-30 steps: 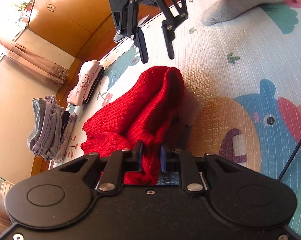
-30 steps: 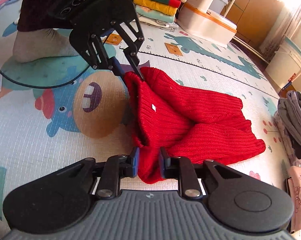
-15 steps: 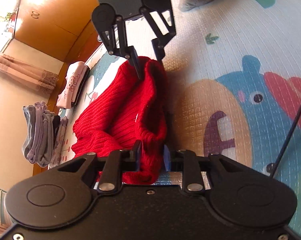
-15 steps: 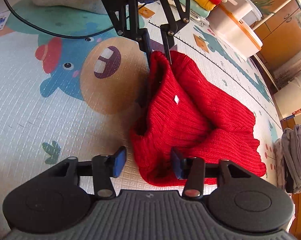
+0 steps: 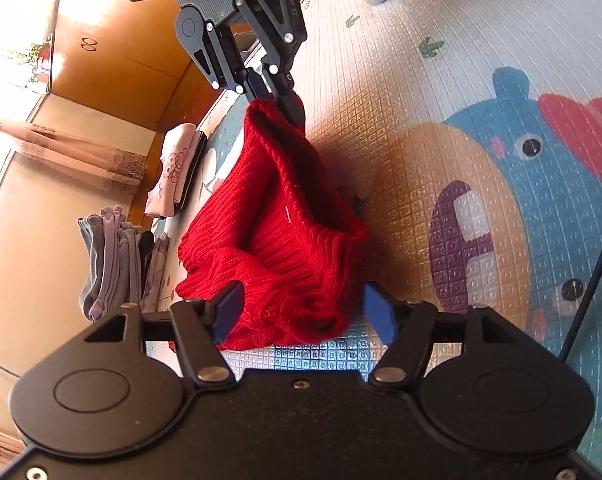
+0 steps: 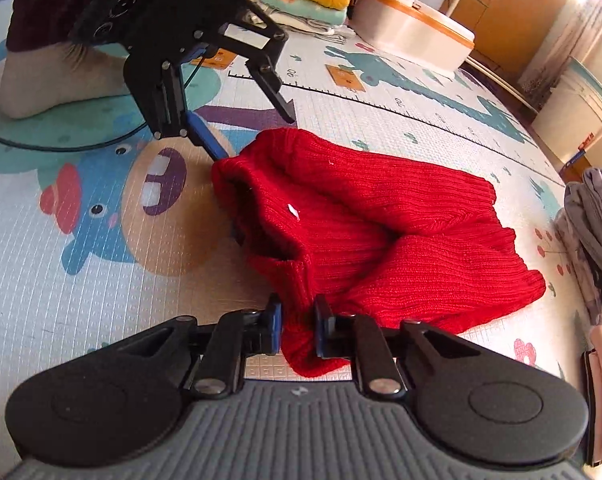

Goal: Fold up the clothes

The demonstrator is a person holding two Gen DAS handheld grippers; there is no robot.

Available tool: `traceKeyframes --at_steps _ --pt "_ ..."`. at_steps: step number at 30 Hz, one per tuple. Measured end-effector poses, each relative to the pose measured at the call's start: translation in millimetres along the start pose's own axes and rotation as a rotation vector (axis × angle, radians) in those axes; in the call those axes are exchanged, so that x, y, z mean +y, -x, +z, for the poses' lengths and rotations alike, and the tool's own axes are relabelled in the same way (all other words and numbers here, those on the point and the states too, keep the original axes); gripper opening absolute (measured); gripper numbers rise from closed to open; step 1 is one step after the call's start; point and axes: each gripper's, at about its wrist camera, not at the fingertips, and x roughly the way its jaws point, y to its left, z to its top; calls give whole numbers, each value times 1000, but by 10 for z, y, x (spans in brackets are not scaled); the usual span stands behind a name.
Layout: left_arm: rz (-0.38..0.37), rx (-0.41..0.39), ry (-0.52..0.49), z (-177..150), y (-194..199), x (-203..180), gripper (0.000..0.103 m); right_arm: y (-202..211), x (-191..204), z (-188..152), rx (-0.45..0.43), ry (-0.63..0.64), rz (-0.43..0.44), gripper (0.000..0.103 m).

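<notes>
Sunlit play mat carries the red sweater: left gripper fingers have just spread open, releasing it, while right gripper has re-clamped the hem.

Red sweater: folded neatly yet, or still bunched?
Still bunched. The red sweater lies in rumpled humps on the play mat, one edge pinched in the right gripper; the left gripper straddles it, open.

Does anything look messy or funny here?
Yes. The red sweater lies bunched in a lumpy heap on the mat, not flat. Only the right gripper pinches its edge; the left gripper is open around the other end.
</notes>
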Motion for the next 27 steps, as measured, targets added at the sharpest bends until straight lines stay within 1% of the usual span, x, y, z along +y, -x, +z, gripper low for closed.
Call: traceKeyframes --at_steps 2,4,7,9,11,12,13,14,15,18,20,25,27 --pt "35 15 -38 -51 -45 -74 67 9 -29 -2 -4 -30 7 17" --pt "45 -2 -36 -93 -40 -93 65 19 -58 -4 -7 -60 13 17" --pt "66 -32 -102 -101 -35 -167 57 33 -101 -6 -12 -106 23 17" --pt "58 -31 -117 -88 -47 -202 43 42 -130 -8 -16 -136 29 17" --pt "41 -18 -81 -75 -61 -179 39 52 -159 -10 -19 -166 36 17" --pt "24 -6 -55 -65 -73 -145 30 57 -173 -11 -21 -181 39 17" --pt "10 7 -33 -51 -81 -109 24 61 -187 -12 -23 -196 42 17" --pt "5 10 -16 -35 -76 -66 15 66 -202 -13 -25 -211 46 17" --pt "-8 6 8 -13 -54 7 12 70 -193 -14 -24 -203 45 17" --pt "-51 -14 96 47 38 294 11 132 -177 5 -27 -167 39 17" --pt "-72 -30 144 71 95 499 11 231 -237 49 -42 -162 28 17" --pt "-117 -58 274 95 155 1004 11 528 -505 163 -90 -154 -21 17" --pt "-138 -58 356 72 117 1226 11 616 -645 211 -110 -157 -45 17"
